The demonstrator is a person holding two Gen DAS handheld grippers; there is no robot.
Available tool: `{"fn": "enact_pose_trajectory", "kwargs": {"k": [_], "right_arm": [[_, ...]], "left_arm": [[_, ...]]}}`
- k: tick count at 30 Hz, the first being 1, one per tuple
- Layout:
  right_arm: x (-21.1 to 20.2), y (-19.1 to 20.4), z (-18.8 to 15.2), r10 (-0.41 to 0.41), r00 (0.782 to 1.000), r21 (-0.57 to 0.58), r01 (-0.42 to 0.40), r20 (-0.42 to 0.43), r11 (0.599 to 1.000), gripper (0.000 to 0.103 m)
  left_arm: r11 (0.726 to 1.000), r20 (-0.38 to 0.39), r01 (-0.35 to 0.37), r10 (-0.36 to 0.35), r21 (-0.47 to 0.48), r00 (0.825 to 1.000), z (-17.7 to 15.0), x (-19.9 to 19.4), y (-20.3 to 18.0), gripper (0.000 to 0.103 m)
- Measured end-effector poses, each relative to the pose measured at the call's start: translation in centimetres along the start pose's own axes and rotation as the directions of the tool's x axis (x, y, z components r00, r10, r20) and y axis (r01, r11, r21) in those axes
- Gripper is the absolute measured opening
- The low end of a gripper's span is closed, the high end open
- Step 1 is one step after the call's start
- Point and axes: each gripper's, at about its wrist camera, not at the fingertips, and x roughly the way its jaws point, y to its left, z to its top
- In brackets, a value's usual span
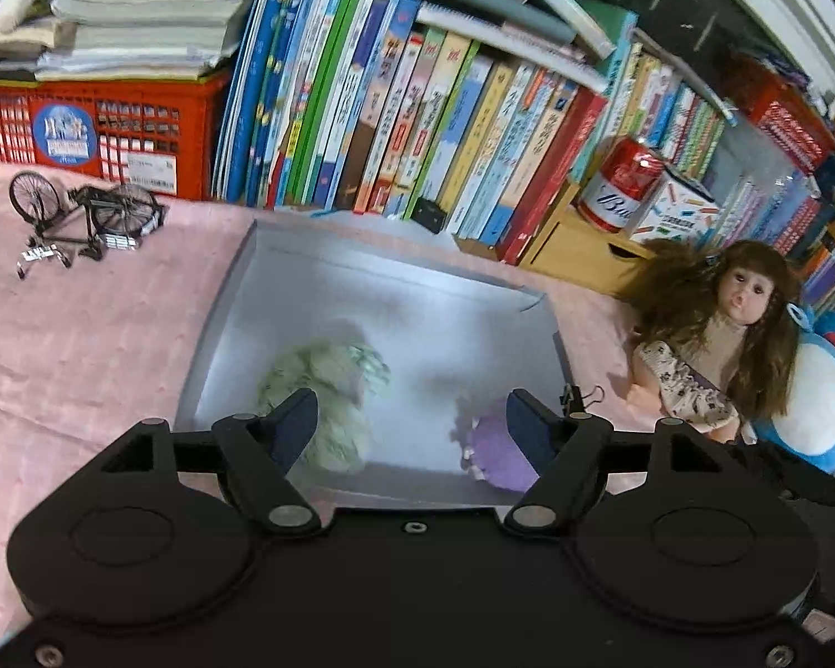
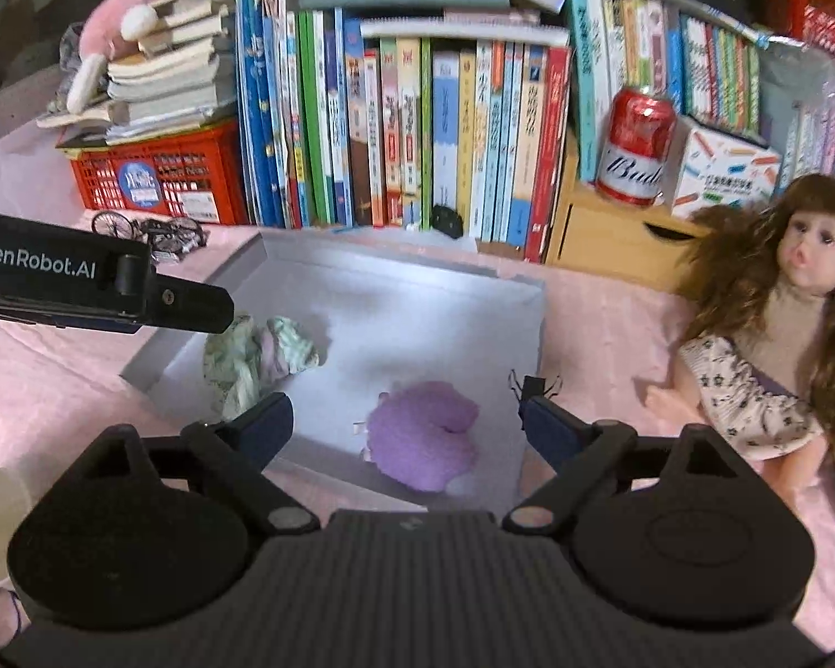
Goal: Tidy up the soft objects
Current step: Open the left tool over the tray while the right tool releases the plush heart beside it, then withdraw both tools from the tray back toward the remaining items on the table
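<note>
Both wrist views are evenly lit from overhead, indoor light, colours slightly washed – the grey tray (image 1: 234, 300) floor glares pale, with soft diffuse shadows beside the green cloth (image 1: 328, 389) and the purple cloth (image 2: 423, 434). Strong fisheye bending: the row of books (image 1: 417, 111) bows and the corners go dark. The left view is softer – green cloth smeared by motion blur, while the doll (image 2: 779, 334) in the right view stays fairly sharp.
</note>
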Motion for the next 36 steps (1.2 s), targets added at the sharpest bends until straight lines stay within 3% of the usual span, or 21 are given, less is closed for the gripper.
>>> {"fn": "enact_pose_trajectory", "kwargs": {"k": [9,18,26,36], "right_arm": [[-4.6,0.5,-1.9,0.004,0.996,-0.015,-0.003,0.092,1.0,0.097],[-8.7,0.5,-5.6,-0.007,0.98,-0.049,0.017,0.201,0.999,0.099],[-12.4,0.3,-8.8,0.004,0.955,-0.039,0.008,0.296,0.999,0.103],[-13.8,0.4,-12.5,-0.009,0.945,-0.031,0.02,0.328,0.999,0.103]], "left_arm": [[0.997,0.065,0.027,-0.031,0.072,0.997,-2.7,-4.3,-0.9,0.077],[0.98,0.106,0.072,-0.093,0.183,0.99,-7.5,-7.8,-1.6,0.079],[0.952,0.137,0.018,-0.062,0.305,0.989,-12.3,-10.3,-2.4,0.081],[0.95,0.126,0.056,-0.099,0.307,0.987,-16.4,-12.0,-1.8,0.083]]}}
